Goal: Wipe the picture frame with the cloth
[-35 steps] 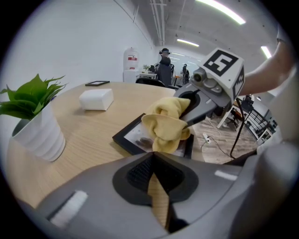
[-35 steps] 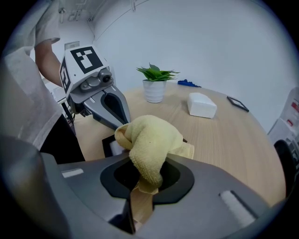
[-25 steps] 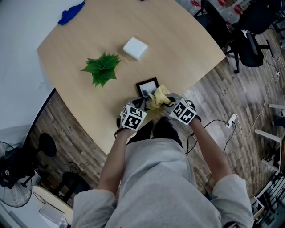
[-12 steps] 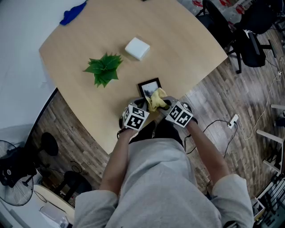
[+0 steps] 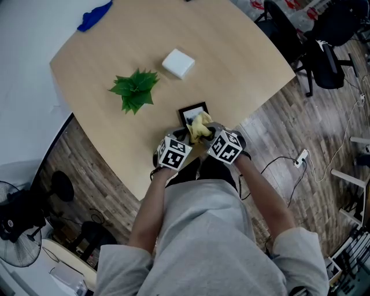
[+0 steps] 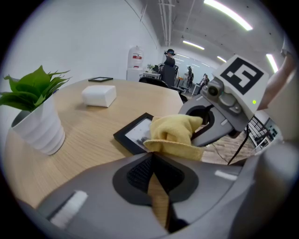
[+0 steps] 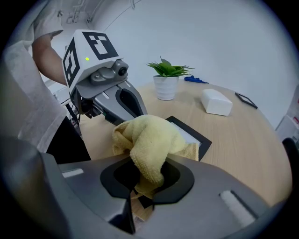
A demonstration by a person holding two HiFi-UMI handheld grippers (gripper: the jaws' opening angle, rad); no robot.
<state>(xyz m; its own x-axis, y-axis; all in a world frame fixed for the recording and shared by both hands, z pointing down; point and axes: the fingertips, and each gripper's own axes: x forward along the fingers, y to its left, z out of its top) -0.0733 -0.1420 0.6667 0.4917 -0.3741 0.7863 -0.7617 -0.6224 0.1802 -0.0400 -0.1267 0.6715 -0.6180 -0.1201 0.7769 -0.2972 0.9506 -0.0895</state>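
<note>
A small black picture frame (image 5: 192, 111) lies flat near the front edge of the wooden table (image 5: 243, 52). A bunched yellow cloth (image 5: 200, 126) rests on its near part. My right gripper (image 5: 204, 133) is shut on the cloth (image 7: 149, 140), which bulges out over the jaws and covers the frame's (image 7: 195, 136) near corner. My left gripper (image 5: 184, 139) sits just left of it at the frame's near edge. Its jaws (image 6: 153, 156) are shut with nothing seen between them, and the cloth (image 6: 175, 135) and frame (image 6: 133, 135) lie right ahead.
A potted green plant (image 5: 134, 88) stands left of the frame, a white box (image 5: 177, 62) behind it, and a blue thing (image 5: 93, 16) at the far edge. Office chairs (image 5: 324, 52) stand to the right on the wood floor, a fan (image 5: 20, 231) at lower left.
My right gripper has slid left with the cloth across the near part of the frame, closing up to the left gripper. The left gripper has hardly moved.
</note>
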